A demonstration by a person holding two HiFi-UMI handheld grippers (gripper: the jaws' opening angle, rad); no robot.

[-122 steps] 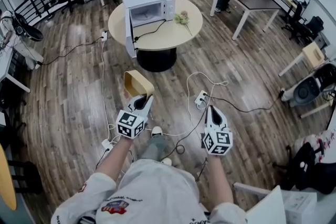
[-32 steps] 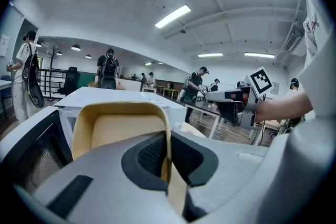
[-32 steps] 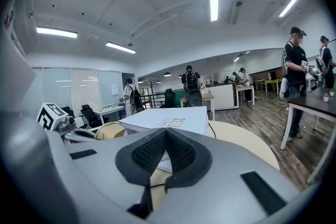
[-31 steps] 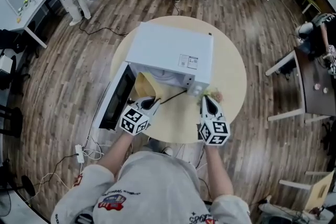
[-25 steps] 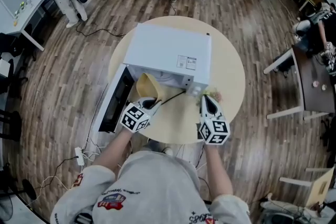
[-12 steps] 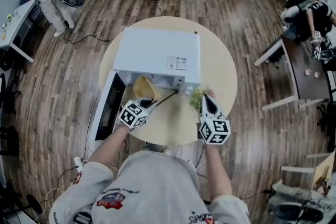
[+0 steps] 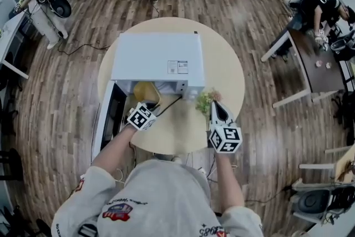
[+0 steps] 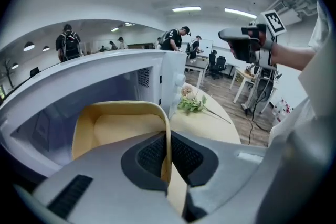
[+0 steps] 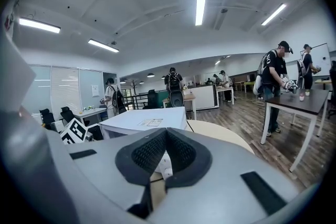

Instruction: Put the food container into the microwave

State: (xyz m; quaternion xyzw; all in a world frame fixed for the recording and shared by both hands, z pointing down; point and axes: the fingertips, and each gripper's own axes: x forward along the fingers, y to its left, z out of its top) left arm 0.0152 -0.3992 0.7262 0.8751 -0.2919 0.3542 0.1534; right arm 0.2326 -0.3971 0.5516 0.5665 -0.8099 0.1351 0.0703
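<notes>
**A:** Where was the food container (image 7: 145, 91)?

**B:** In the mouth of the microwave (image 7: 158, 58) cavity, at my 12 o'clock. It was tipped so the open side faced back at me. I couldn't tell whether it touched the cavity floor.

**A:** Left gripper (image 7: 150, 107)?

**B:** It was clamped on the container's near wall. In the left gripper view the tan wall (image 8: 118, 128) ran straight between my pads (image 8: 149, 155), with both jaws pressed on it (image 8: 168, 165). The white housing (image 8: 105, 81) framed it above and at the sides.

**A:** Door?

**B:** The microwave door (image 7: 108, 119) was swung open on the 9 o'clock side, past the table edge, with my left arm just beside it.

**A:** Right gripper (image 7: 213, 104)?

**B:** Its jaws were together with nothing held (image 9: 165, 162). It hung over the round table (image 7: 227, 75) at 3 o'clock from the left one and well apart from the container. The microwave (image 9: 147, 123) sat at its 11 o'clock.

**A:** Anything else on the table?

**B:** A flower sprig (image 7: 204, 101) lay right at the right gripper's tip, at 4 o'clock off the microwave's front corner (image 8: 191, 104). A black cable (image 7: 172, 101) ran out of the cavity front across the tabletop.
</notes>
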